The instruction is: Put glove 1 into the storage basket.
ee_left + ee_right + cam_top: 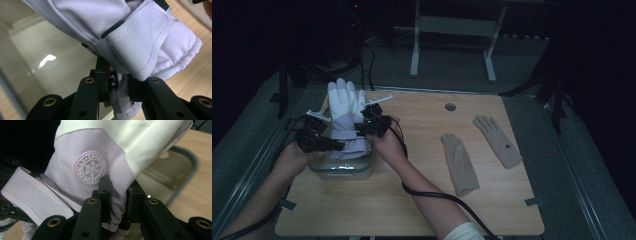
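A: While both claws gripped it, how many gloves were there?

B: Three: one padded white-and-lilac ski glove (344,117) at the frame's left, upright over a clear plastic tub (343,167), pinched by left gripper (330,146) and right gripper (364,129); two flat beige knit gloves (459,162) at right.

A: Surface, room?

B: Pale wooden table (412,210), dark grey-floored room.

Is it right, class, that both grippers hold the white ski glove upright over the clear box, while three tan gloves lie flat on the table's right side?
Not quite: two tan gloves lie there, not three, as the high view shows. The rest holds.
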### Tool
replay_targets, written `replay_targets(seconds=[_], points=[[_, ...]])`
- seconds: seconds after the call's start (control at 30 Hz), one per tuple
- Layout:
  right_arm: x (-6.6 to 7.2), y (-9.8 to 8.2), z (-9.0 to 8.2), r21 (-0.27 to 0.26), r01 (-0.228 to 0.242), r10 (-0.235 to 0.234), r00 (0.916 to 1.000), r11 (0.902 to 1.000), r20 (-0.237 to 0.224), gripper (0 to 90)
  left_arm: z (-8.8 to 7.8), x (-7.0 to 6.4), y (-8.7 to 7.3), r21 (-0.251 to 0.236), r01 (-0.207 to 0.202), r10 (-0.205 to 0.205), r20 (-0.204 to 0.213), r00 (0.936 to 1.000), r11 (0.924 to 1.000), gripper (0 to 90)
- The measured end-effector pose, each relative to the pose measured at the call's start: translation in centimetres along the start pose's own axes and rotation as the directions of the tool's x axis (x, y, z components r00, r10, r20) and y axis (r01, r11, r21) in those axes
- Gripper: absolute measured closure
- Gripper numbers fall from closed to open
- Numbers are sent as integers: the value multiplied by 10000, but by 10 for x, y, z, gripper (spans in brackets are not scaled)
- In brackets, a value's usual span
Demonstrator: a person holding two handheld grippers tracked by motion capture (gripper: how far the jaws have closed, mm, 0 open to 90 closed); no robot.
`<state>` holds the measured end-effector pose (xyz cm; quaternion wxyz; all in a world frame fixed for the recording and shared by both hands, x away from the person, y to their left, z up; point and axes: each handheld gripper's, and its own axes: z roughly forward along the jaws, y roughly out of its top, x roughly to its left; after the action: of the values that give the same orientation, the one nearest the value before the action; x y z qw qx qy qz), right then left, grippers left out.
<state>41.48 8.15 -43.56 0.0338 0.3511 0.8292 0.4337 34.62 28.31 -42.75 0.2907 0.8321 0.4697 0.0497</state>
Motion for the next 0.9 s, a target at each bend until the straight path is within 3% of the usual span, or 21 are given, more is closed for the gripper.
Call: replay_targets(seconds=[0.23, 0.3, 0.43, 0.57, 0.77, 0.87, 0.9], points=[[1, -18, 31, 620, -277, 274, 9996, 9977, 67, 765, 27, 16, -18, 854, 550, -577, 302, 9979, 9948, 744], [-1, -28, 43, 1063, -327, 308, 9993, 9938, 194, 764, 35, 17, -21, 1099, 646, -684, 308, 9972, 9918, 742], [-3, -32, 47, 1408, -338, 302, 9992, 9895, 276, 762, 46, 15, -23, 1480, 585, -619, 185, 9979, 9873, 738], [-5, -36, 55, 2028, -582, 511, 9979, 9775, 400, 754, 55, 16, -27, 1728, 772, -824, 232, 9963, 9819, 719], [-3, -36, 58, 2357, -559, 452, 9977, 9702, 506, 699, 58, 18, -34, 1456, 1132, -1184, 278, 9926, 9829, 660], [-1, -32, 58, 2364, -206, 58, 9980, 9714, 630, 599, 55, 16, -38, 1115, 1304, -1319, 69, 9912, 9852, 589], [1, -29, 56, 2292, 18, -206, 9966, 9734, 797, 470, 54, 15, -39, 998, 1306, -1300, -124, 9914, 9864, 504]])
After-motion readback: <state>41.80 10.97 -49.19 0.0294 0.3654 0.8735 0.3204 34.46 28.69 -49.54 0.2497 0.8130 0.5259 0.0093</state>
